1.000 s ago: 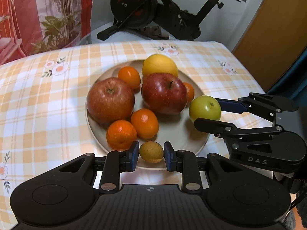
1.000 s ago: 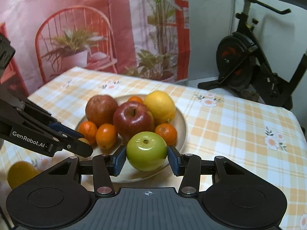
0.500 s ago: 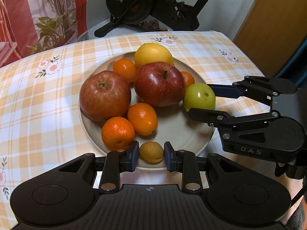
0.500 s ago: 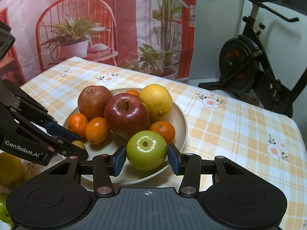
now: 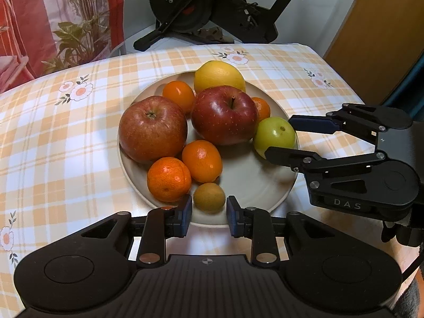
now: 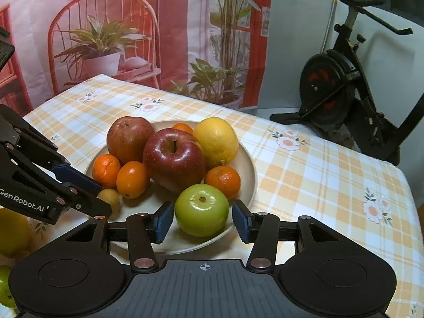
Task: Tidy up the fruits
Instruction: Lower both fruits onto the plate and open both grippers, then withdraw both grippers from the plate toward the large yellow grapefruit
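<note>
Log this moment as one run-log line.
left gripper: open, straddling small brownish fruit | right gripper: open around green apple | both fruits on plate

Two matte black hand-held grippers with blue finger pads.

The left hand-held gripper (image 5: 207,213) has a ribbed black body, two round side discs, silver pivot screws and a small crosshair mark; white "GenRobot.AI" lettering runs along its side. The right hand-held gripper (image 6: 202,221) is built the same, with raised "DAS" lettering on its side.
</note>
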`<state>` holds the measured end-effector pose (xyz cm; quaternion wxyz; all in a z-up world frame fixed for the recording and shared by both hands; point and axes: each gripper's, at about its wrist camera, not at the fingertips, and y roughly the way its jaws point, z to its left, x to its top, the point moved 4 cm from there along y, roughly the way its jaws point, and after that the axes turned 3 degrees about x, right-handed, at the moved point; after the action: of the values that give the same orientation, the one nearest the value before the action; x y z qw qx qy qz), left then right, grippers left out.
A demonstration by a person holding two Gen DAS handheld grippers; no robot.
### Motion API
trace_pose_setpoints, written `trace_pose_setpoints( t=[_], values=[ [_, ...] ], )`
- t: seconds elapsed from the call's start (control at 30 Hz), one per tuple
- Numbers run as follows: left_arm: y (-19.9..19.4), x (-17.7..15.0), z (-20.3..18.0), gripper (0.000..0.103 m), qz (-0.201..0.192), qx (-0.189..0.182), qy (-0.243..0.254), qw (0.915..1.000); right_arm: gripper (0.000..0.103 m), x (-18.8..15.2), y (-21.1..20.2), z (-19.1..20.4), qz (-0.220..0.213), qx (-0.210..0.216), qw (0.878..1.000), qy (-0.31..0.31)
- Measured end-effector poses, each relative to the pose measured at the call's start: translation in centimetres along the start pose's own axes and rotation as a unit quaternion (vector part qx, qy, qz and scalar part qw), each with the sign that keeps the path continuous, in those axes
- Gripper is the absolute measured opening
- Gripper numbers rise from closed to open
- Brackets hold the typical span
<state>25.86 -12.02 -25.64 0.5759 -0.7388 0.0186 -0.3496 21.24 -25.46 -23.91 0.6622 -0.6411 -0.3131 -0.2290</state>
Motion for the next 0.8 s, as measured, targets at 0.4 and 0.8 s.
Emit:
trace_pose_setpoints(
  t=[0.4,0.8],
  values=[
    [-2.0,-0.6,0.4,0.036,-0.016,0.005,-0.014,0.9998,0.047,-0.5,-2.9,0.3,-0.026,-0.004,0.999,0.031],
    [-7.2,-2.7,2.7,0.038,-0.074,0.020,-0.067,0.9948,0.047,-1.6,-6.6,2.9,-0.061,0.005,0.995,0.084]
  ],
)
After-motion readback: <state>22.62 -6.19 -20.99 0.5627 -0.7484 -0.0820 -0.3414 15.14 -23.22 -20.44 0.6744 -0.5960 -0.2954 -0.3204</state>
